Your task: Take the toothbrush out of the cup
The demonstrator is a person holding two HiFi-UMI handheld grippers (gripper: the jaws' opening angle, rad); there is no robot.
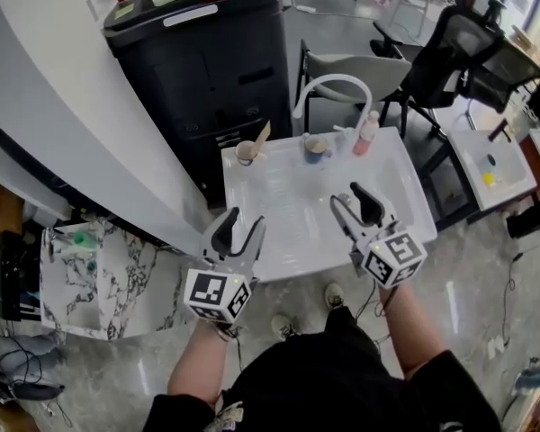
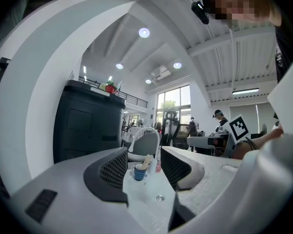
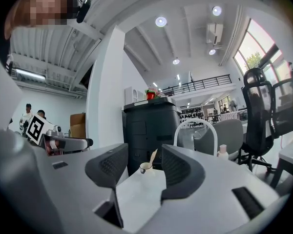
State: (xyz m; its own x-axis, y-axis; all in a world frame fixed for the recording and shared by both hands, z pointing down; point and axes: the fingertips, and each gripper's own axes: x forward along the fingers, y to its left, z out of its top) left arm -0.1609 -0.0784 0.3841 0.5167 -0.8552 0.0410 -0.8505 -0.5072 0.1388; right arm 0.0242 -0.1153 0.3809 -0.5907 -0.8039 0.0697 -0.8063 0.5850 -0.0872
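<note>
The right tongs (image 3: 144,161) stand with jaws apart and nothing between the pads. Beyond the gap, a white cup (image 3: 146,168) sits on the white worktop (image 3: 136,191), with a toothbrush (image 3: 153,156) leaning out of it to the right. Behind the cup stands a black cabinet (image 3: 149,126); a white arched faucet (image 3: 195,120) and a small bottle (image 3: 222,151) stand further right

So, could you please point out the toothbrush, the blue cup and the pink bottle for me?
toothbrush (image 1: 263,137): head view, on its slanting handle.
blue cup (image 1: 316,150): head view, on its side wall.
pink bottle (image 1: 365,139): head view, on the pink body below the cap.
</note>
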